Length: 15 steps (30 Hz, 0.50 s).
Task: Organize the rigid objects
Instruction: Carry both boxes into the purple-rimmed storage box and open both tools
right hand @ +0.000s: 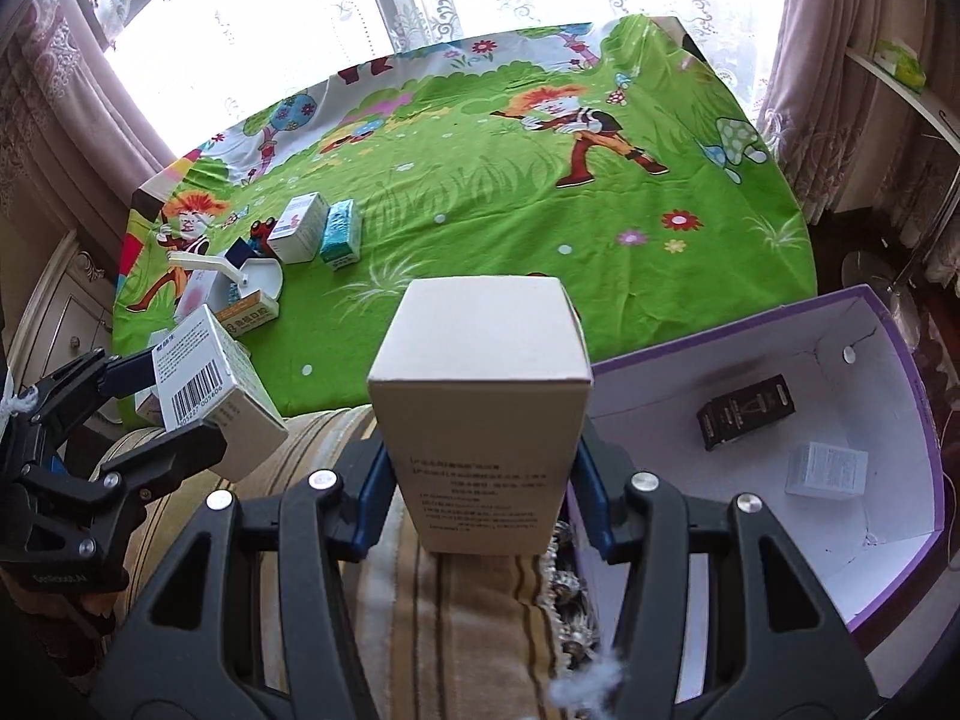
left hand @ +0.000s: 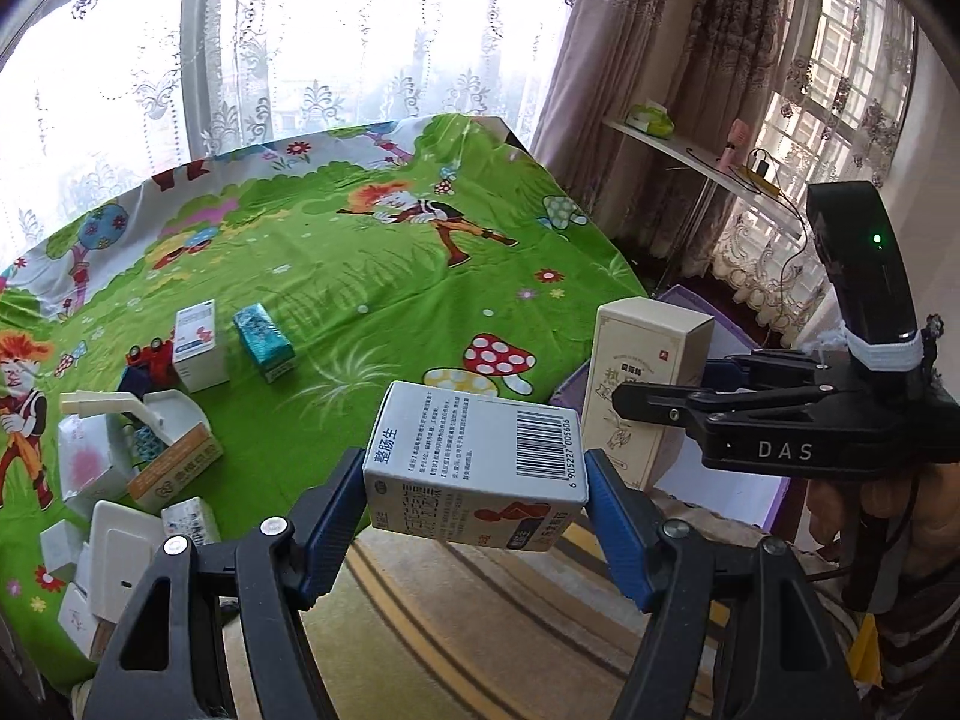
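My left gripper (left hand: 474, 486) is shut on a white barcode box (left hand: 474, 462), held in the air over the striped cushion in front of the table; the box also shows in the right wrist view (right hand: 210, 390). My right gripper (right hand: 480, 480) is shut on a tall cream box (right hand: 480, 396), held upright beside the purple-rimmed bin (right hand: 900, 360); the cream box also shows in the left wrist view (left hand: 648, 396). The bin holds a black box (right hand: 744, 411) and a small white box (right hand: 828, 471). Several more boxes lie in a pile (left hand: 132, 456) at the table's left.
The table has a green cartoon cloth (left hand: 390, 276). A white box (left hand: 198, 348) and a teal box (left hand: 264, 342) stand apart from the pile. A striped cushion (right hand: 468, 612) lies below both grippers. A white shelf (left hand: 690, 156) stands at the right by curtains.
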Tool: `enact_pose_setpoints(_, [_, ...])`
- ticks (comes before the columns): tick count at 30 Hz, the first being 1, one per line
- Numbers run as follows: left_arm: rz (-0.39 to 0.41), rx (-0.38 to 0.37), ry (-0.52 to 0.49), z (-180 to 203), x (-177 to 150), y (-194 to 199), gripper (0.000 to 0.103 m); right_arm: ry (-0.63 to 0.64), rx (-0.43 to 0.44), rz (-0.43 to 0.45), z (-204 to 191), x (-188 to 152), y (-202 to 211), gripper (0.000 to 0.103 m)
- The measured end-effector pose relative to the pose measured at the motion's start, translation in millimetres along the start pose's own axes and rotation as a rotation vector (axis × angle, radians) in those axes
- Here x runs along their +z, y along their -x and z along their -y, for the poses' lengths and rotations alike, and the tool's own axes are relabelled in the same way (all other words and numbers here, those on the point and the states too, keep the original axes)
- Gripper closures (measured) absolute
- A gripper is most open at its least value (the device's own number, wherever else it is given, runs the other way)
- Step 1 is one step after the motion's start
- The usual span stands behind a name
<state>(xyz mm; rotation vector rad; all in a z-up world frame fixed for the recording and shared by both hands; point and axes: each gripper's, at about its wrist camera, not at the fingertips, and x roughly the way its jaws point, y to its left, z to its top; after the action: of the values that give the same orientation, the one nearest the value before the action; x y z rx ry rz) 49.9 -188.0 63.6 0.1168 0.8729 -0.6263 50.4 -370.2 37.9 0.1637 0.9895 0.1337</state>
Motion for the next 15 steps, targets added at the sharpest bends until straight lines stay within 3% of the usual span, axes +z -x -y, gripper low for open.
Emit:
enact_pose_setpoints(5, [-0.037,-0.060,-0.021,30.0,7.5,-20.2,0.031,-0.046,-0.068,0.015,35.2,-5.7,8.2,0.047])
enact_pose_setpoints(15, [-0.088,-0.098,-0.068,74.9,25.7,-53.0,0.031,-0.120,-0.182,-0.024,97.2,-27.4,12.6,0.047])
